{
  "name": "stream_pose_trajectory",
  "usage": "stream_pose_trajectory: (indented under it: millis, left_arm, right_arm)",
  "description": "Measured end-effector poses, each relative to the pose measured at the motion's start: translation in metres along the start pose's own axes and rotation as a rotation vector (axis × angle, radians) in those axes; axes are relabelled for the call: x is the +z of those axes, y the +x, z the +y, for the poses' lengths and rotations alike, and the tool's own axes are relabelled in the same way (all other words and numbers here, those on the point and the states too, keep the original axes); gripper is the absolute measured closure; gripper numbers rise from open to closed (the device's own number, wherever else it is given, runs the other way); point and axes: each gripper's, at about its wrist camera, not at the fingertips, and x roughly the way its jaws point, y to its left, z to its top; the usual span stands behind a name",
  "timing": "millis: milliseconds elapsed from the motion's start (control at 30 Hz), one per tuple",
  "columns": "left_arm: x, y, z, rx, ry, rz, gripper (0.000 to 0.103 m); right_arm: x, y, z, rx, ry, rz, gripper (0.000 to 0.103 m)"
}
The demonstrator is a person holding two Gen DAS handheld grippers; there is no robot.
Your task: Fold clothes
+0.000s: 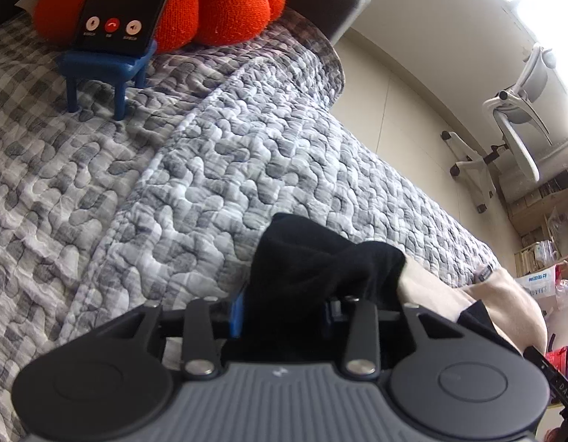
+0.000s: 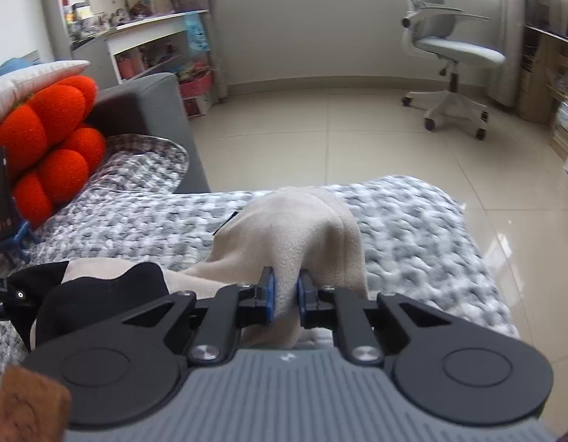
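A beige fleece garment [image 2: 306,232] with black trim [image 2: 103,294] hangs between my two grippers above the grey quilted bed [image 2: 143,235]. My right gripper [image 2: 285,294] is shut on a bunched beige fold, which rises over the fingers. My left gripper [image 1: 284,313] is shut on the black trim [image 1: 320,269], which covers its fingers; the beige part [image 1: 468,294] trails off to the right. The left gripper's body shows at the left edge of the right wrist view [image 2: 0,294].
An orange knotted cushion [image 1: 217,3] and a phone on a blue stand [image 1: 110,62] sit at the bed's head. A grey sofa arm [image 2: 151,103], a white office chair [image 2: 449,55], shelves [image 2: 143,48] and tiled floor [image 2: 320,129] lie beyond the bed edge.
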Motion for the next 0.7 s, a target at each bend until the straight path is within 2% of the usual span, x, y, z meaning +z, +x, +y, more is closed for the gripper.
stream_pose_trajectory:
  millis: [133,267,367,433,467,500,567,700]
  left_arm:
    - [-0.003,0.003,-0.005,-0.012,0.016,0.028,0.057]
    - [-0.003,0.004,-0.004,-0.005,0.011,0.042,0.056]
    - [-0.004,0.004,-0.004,-0.006,0.012,0.043,0.056]
    - [-0.004,0.006,-0.005,-0.001,0.020,0.048,0.056]
    - [-0.005,0.007,-0.006,0.002,0.024,0.050,0.056]
    - [-0.005,0.007,-0.007,0.005,0.027,0.051,0.056]
    - [-0.006,0.009,-0.009,0.012,0.036,0.052,0.056]
    - [-0.008,0.012,-0.013,0.044,0.060,0.040,0.060]
  right_arm:
    - [-0.025,-0.027,-0.031,-0.090,0.060,0.048,0.091]
    - [-0.054,-0.042,-0.040,-0.101,0.091,0.142,0.091]
    - [-0.060,-0.049,-0.038,-0.084,0.093,0.161,0.089]
    - [-0.059,-0.053,-0.036,-0.072,0.093,0.160,0.080]
    - [-0.055,-0.056,-0.036,-0.074,0.095,0.148,0.072]
    - [-0.050,-0.058,-0.034,-0.073,0.090,0.133,0.060]
    - [-0.041,-0.061,-0.026,-0.061,0.058,0.097,0.050]
    - [-0.022,-0.061,-0.007,-0.016,-0.011,0.042,0.045]
